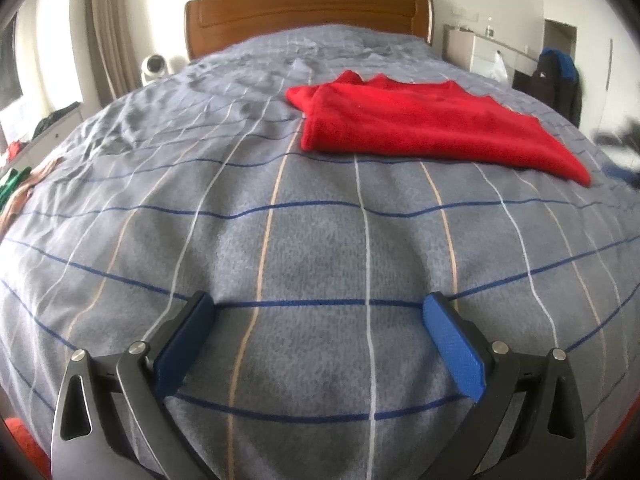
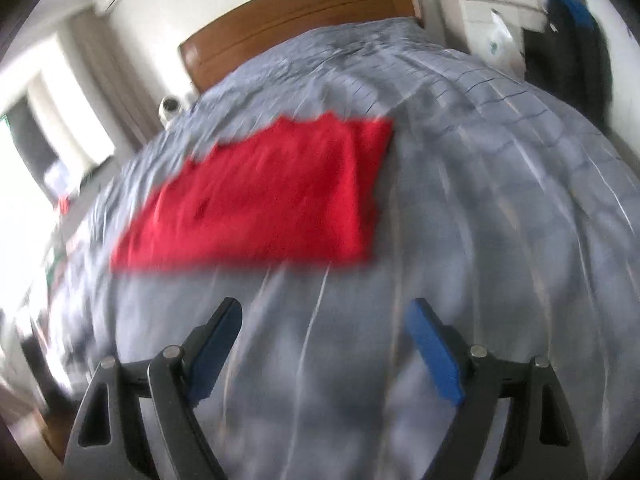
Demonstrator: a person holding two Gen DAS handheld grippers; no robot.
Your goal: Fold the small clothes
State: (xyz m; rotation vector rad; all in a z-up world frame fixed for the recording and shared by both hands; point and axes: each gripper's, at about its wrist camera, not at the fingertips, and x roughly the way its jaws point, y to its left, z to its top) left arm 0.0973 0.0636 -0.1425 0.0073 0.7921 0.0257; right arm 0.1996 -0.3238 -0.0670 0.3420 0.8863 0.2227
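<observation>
A red garment (image 1: 424,124) lies folded flat on the grey checked bedspread (image 1: 312,240), ahead and to the right of my left gripper (image 1: 318,306). The left gripper is open and empty, low over the bedspread, well short of the garment. In the right wrist view the red garment (image 2: 272,200) lies ahead and to the left of my right gripper (image 2: 324,310), which is open and empty above the bedspread (image 2: 480,220). The right wrist view is blurred by motion.
A wooden headboard (image 1: 308,8) stands at the far end of the bed. Other clothes (image 1: 16,192) lie at the bed's left edge. A white dresser (image 1: 480,46) and a dark hanging jacket (image 1: 556,80) stand to the right. A small white device (image 1: 154,66) sits left of the headboard.
</observation>
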